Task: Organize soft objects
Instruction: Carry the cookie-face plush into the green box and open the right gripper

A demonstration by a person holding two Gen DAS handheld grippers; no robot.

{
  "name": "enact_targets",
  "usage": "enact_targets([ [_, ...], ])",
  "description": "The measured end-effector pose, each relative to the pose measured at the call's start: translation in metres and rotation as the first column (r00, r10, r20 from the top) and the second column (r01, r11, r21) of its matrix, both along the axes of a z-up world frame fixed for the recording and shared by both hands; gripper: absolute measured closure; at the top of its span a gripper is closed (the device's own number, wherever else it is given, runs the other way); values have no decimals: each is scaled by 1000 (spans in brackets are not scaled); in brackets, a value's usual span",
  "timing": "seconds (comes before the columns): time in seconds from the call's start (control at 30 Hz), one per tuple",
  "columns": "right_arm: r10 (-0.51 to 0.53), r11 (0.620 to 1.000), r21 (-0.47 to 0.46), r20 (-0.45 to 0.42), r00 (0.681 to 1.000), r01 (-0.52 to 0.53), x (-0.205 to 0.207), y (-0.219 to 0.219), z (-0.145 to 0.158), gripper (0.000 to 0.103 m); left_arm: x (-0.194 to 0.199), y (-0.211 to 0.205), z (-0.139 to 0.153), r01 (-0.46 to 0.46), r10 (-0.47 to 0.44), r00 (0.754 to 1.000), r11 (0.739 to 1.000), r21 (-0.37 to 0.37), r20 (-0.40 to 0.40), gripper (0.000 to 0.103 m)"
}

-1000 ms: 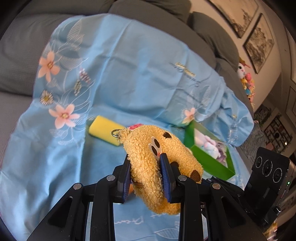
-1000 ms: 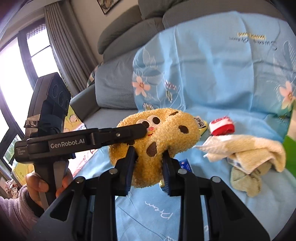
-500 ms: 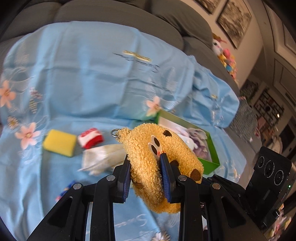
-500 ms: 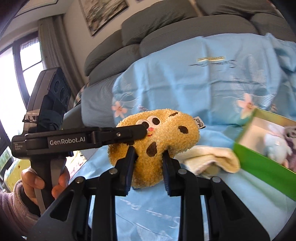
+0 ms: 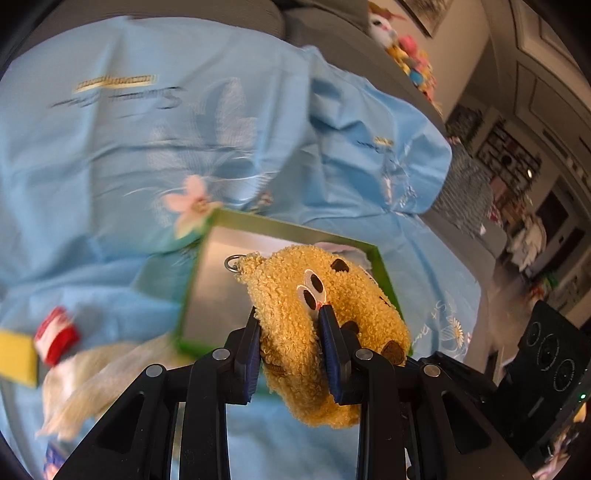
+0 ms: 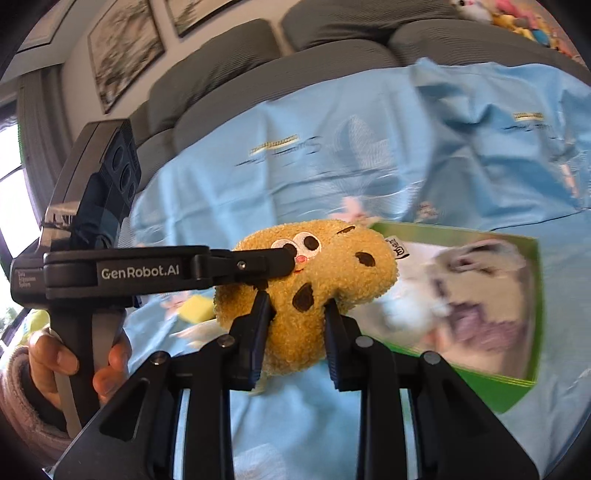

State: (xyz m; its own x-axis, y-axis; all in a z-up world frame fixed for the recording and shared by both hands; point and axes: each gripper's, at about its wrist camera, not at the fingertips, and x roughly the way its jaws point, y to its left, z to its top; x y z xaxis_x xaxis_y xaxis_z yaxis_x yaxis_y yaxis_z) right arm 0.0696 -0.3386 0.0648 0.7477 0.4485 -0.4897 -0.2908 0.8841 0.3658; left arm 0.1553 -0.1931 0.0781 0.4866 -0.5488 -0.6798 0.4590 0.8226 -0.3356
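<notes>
A fuzzy yellow cookie plush [image 5: 295, 314] with googly eyes and brown spots hangs in the air, gripped from two sides. My left gripper [image 5: 291, 332] is shut on it, and my right gripper [image 6: 295, 317] is shut on the same cookie plush [image 6: 317, 273]. The left gripper's body [image 6: 147, 273] reaches in from the left in the right wrist view, held by a hand [image 6: 59, 362]. Just beyond the plush lies a green box [image 5: 207, 280] on the blue sheet [image 5: 147, 147]. The green box [image 6: 532, 295] holds a blurred white and purple soft toy [image 6: 476, 295].
A yellow sponge [image 5: 14, 354], a red-and-white item [image 5: 55, 336] and a cream cloth [image 5: 96, 380] lie on the sheet at the left. Grey sofa cushions [image 6: 332, 33] rise behind. Colourful plush toys [image 5: 402, 48] sit on the sofa back.
Both grippers have carried the plush to the right across the sheet. The green box now sits directly behind it, and the sponge, red item and cloth have slid off to the left.
</notes>
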Motion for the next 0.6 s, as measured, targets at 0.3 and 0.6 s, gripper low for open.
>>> enact_targets([
  [0.3, -107, 994, -35, -54, 993, 105, 44, -48, -26, 73, 48, -65, -29, 42, -39, 998, 997, 71, -46, 74],
  [0.6, -143, 986, -108, -121, 982, 130, 78, -49, -54, 61, 73, -77, -58, -10, 22, 998, 986, 166, -67, 61],
])
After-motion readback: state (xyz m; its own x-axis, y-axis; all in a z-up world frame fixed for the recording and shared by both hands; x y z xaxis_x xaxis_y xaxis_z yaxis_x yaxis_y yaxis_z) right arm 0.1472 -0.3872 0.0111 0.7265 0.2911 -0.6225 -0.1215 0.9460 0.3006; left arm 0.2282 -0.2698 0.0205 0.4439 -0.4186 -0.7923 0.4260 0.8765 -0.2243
